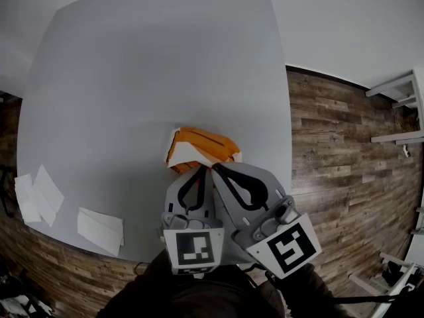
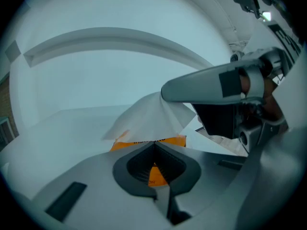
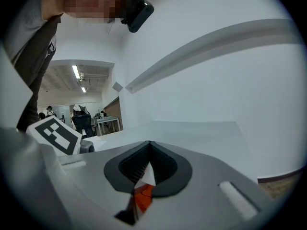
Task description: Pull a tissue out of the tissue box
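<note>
**Tissue partway out of the box**

I am in the pulling step. My right claw is pinched shut on the tissue. In the right gripper view I see a bit of white paper between its jaws. In the left gripper view the tissue stands up like a little tent, with its top in that claw's tip and its bottom down at the tissue box.

My left claw is pressed together too. I see orange card between its jaws, so I think it is nipping the near edge of the box to hold it down.

The orange box sits on the desk, near the edge closest to me and right in front of both claws.

Next I think I need to lift the right claw up and away, slow and straight, so the paper slides out and does not rip. The left claw needs to hold the box down, or the light box may come up with the tissue.

The desk is big, grey and smooth. Some loose tissues lie flat near its left edge, and one more lies by the near edge. The floor is brown wood planks, the wall is plain white, and a white shelf stands off to the right
</note>
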The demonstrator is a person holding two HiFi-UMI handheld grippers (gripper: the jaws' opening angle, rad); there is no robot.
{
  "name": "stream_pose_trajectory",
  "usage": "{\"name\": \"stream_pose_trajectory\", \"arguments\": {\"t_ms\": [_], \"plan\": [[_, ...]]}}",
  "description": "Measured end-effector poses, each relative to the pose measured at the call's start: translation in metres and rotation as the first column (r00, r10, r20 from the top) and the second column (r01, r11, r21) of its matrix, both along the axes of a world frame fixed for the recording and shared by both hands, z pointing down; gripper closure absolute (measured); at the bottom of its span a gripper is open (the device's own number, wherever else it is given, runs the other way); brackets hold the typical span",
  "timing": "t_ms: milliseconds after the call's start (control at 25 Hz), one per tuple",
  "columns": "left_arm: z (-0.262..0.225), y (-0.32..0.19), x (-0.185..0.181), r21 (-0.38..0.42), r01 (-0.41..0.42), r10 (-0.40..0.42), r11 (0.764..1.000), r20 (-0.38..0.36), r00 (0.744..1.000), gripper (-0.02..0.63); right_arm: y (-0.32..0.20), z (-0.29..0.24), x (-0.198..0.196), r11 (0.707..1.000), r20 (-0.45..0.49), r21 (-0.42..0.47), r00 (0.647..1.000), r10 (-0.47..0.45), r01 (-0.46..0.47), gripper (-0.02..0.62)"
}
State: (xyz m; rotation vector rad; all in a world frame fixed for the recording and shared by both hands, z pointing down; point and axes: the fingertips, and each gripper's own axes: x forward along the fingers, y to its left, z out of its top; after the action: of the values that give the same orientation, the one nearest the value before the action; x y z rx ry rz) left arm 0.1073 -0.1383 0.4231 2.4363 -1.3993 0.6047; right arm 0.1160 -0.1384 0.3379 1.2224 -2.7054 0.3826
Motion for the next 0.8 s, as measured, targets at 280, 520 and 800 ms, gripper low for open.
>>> {"name": "stream_pose_trajectory", "arguments": {"t_ms": [280,520,800], "plan": [[0.018,0.004,0.004,-0.030,0.002,-0.002,1.000,0.023,1.000,0.606,0.000,-0.010,0.005,1.000,0.018,0.017,1.000,-0.001,0.001,0.594],[0.021,0.005,0.011,-0.033,-0.003,0.004,0.999,0.021,1.000,0.606,0.003,-0.021,0.012,0.999,0.029,0.038,1.000,0.010,-0.011,0.594],[0.020,0.008,0.012,-0.019,-0.007,0.007,1.000,0.022,1.000,0.606,0.008,-0.040,0.014,0.997,0.037,0.073,0.999,0.010,-0.013,0.594]]}}
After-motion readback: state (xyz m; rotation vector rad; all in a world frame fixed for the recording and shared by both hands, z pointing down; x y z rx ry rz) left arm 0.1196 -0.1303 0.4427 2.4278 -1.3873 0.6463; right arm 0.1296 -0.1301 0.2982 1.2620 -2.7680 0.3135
